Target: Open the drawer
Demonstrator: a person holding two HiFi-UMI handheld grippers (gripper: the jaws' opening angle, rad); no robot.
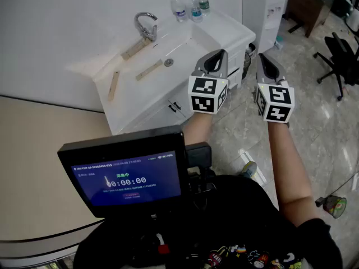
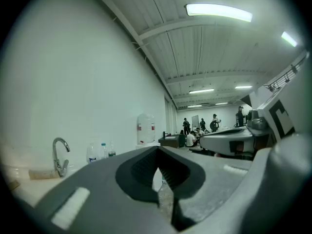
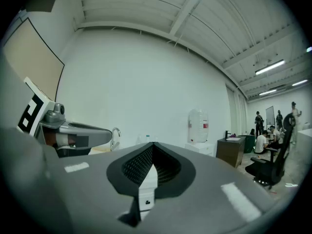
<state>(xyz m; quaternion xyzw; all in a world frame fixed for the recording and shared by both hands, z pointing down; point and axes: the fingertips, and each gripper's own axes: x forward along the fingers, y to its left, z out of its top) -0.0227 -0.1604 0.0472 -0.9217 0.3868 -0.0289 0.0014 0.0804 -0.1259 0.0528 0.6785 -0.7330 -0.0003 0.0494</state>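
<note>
A white sink cabinet (image 1: pixel 168 72) stands ahead of me on the left. On its front are small black handles (image 1: pixel 175 106), and the front panels sit flush and closed. My left gripper (image 1: pixel 218 55) is held up in the air to the right of the cabinet, above the floor, with its jaws shut on nothing. My right gripper (image 1: pixel 265 58) hovers beside it, also shut and empty. In the left gripper view the left gripper (image 2: pixel 157 151) has its jaws meeting at the tip. The right gripper view shows the right gripper (image 3: pixel 152 146) closed the same way. Neither gripper touches the cabinet.
A chrome faucet (image 1: pixel 147 26), wooden sticks (image 1: pixel 148 70) and water bottles (image 1: pixel 190 7) lie on the cabinet top. A white water dispenser (image 1: pixel 263 7) stands behind, with a black office chair (image 1: pixel 342 55) at the far right. A dark screen (image 1: pixel 126 175) hangs at my chest.
</note>
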